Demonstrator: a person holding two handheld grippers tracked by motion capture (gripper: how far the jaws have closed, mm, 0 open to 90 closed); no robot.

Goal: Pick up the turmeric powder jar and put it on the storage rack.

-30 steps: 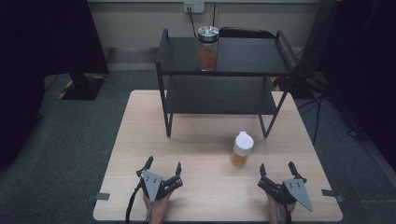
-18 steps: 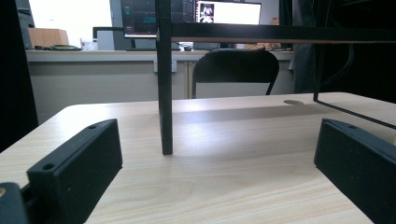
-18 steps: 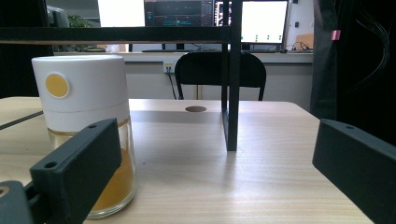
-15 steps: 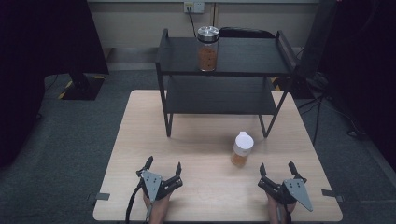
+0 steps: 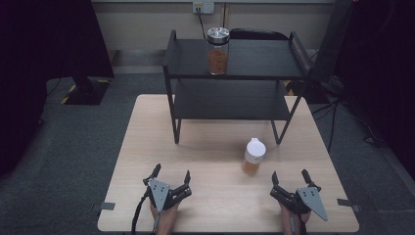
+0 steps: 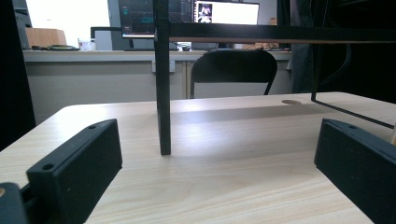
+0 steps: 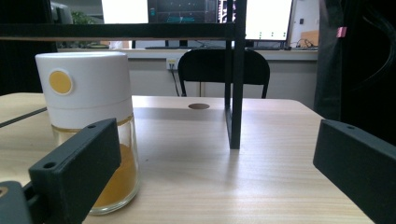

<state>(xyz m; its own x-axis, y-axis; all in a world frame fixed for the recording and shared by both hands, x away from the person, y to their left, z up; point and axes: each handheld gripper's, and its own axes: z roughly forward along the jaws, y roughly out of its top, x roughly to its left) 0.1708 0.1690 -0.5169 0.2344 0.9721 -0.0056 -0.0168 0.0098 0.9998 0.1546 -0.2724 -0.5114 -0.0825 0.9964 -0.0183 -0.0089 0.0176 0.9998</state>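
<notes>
Centrally on the light wooden table (image 5: 147,161) stands a black two-tier shelf rack (image 5: 235,73), taken as the landmark. Left gripper (image 5: 172,175) rests on the table near the person's edge, in front of the rack's front-left leg (image 6: 163,93), jaws spread wide with nothing between them. Right gripper (image 5: 289,176) rests in front of the rack's front-right leg (image 7: 236,79), jaws likewise spread wide and empty. White-capped jar (image 5: 253,156), holding an orange-yellow content, stands upright on the table just in front of the rack's front-right leg, slightly to its left; in the right gripper view it (image 7: 88,116) stands beyond the left jaw, not clasped. Metal-lidded glass jar (image 5: 218,50) stands upright on the rack's top shelf.
</notes>
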